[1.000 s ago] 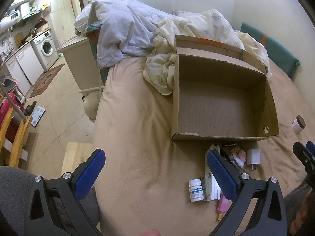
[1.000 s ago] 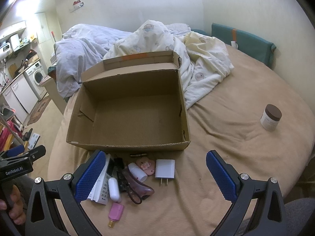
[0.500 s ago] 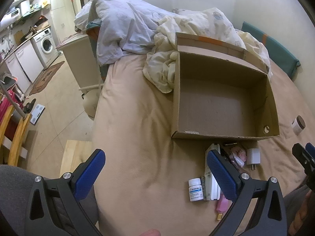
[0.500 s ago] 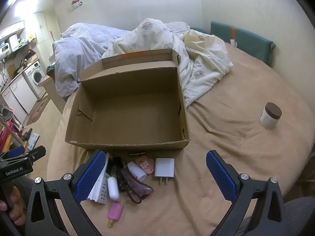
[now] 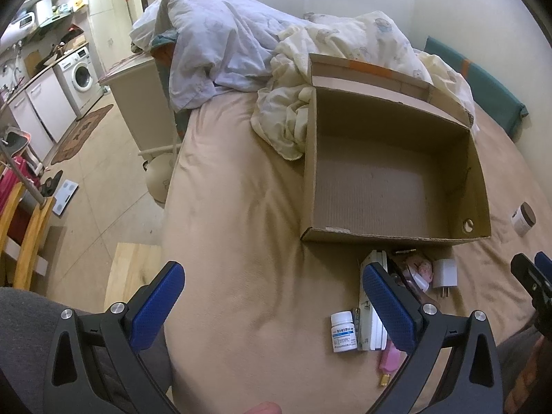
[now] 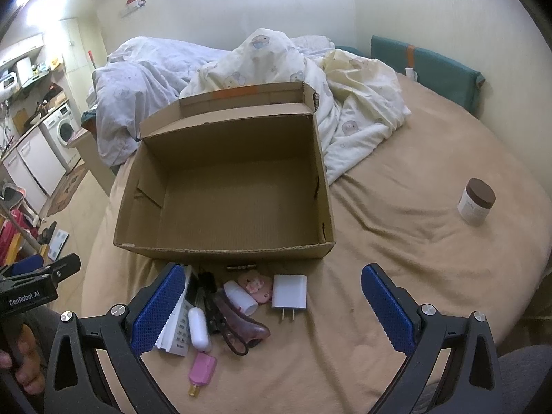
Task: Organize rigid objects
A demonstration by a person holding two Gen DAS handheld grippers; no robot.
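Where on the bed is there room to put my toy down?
Bare sheet lies between the cardboard box and the brown-lidded jar, and left of the box toward the bed's edge. The box floor is empty too. It is crowded just in front of the box, around the white charger.

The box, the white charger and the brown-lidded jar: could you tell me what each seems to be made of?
The box looks like matte brown corrugated cardboard: ribbed floor, raw torn edges. The white charger seems smooth, slightly glossy plastic with two metal prongs. The jar has a brown, likely plastic lid; its whitish body could be plastic or frosted glass, which cannot be told from here.
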